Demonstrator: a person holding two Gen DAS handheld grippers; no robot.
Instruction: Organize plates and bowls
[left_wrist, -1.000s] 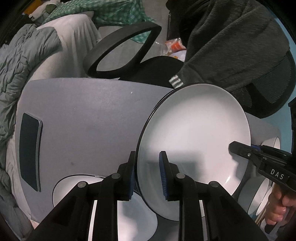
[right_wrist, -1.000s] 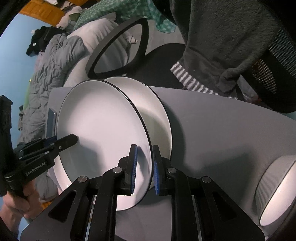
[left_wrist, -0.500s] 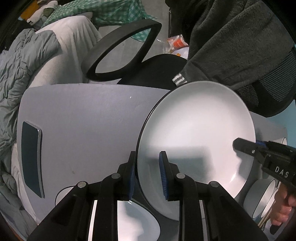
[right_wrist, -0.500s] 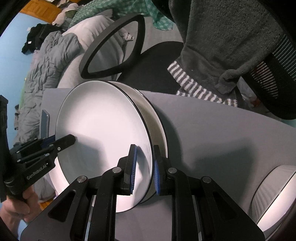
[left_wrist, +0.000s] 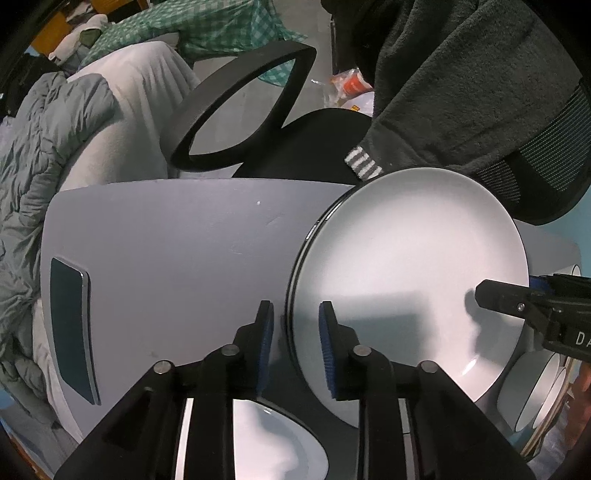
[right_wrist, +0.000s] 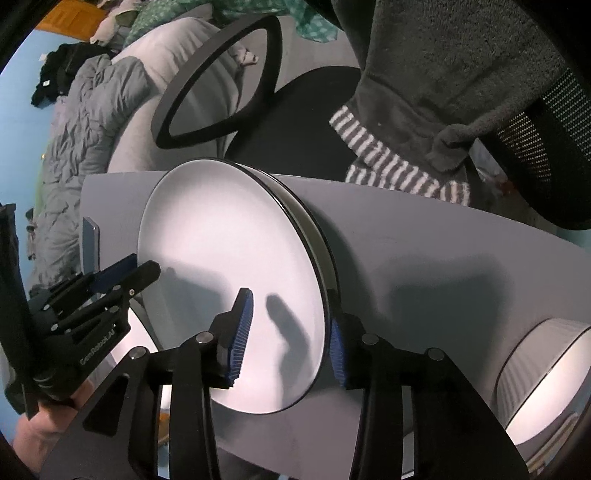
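A: How are the jaws of the right gripper set?

B: They are being opened. The rim of the top plate is straddled, but neither pad is pressed on it, so nothing is gripped. Beneath that plate a second plate is stacked, both lying on the grey table.

A: And the left gripper?

B: Its jaws are also being parted. The opposite rim of the same top plate is seen between the pads, with gaps at both sides.

A: What could be spoiled from here?

B: If either tool is drawn away at a slant, the rim could be caught by a pad and the top plate dragged off-centre on the stack. The bowl just beyond the right gripper's outer finger could be knocked on withdrawal.
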